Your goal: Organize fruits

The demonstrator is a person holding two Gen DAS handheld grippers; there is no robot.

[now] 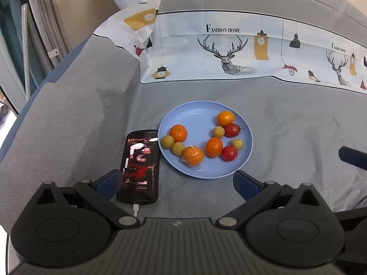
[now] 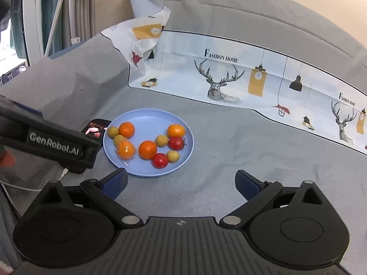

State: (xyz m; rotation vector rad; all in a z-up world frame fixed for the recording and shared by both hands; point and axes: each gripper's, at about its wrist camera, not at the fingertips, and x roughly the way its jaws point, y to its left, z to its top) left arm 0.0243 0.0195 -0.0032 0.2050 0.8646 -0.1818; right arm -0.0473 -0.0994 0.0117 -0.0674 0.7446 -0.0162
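Jaws are spread wide on both the left gripper (image 1: pixel 177 183) and the right gripper (image 2: pixel 181 183), and nothing is held between them. Grey sofa cloth (image 1: pixel 286 119) is seen under everything. On it a blue plate (image 1: pixel 183 114) is set, with a phone (image 1: pixel 140 165) just beside it. Oranges (image 1: pixel 213 147), red tomatoes (image 1: pixel 229 153) and small yellow-green fruits (image 1: pixel 167 141) are kept inside the plate.
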